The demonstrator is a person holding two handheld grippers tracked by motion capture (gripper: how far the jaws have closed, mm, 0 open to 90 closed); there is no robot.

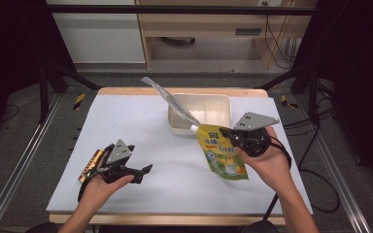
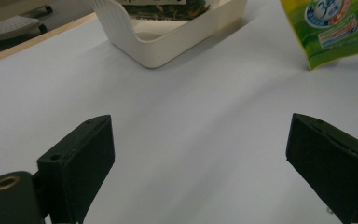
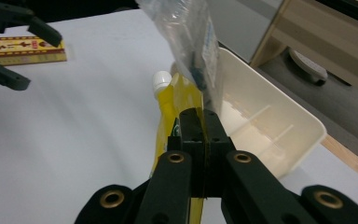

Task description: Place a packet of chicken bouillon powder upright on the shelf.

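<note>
A yellow-green spout pouch (image 1: 222, 154) with a white cap (image 1: 193, 127) hangs tilted above the white table, just in front of a cream bin (image 1: 223, 104). My right gripper (image 1: 229, 134) is shut on the pouch's upper edge. In the right gripper view the jaws (image 3: 204, 125) pinch the pouch (image 3: 167, 122) below its cap (image 3: 161, 79). A clear plastic bag (image 1: 167, 99) leans out of the bin's left side. My left gripper (image 1: 141, 160) rests open at the table's left front, with nothing between its fingers (image 2: 81, 156).
A red-and-yellow flat box (image 1: 89, 165) lies by the left gripper, near the table's left edge. The bin (image 2: 168, 44) stands ahead of the left jaws, with the pouch (image 2: 335, 28) at upper right. Bare white tabletop lies between the hands.
</note>
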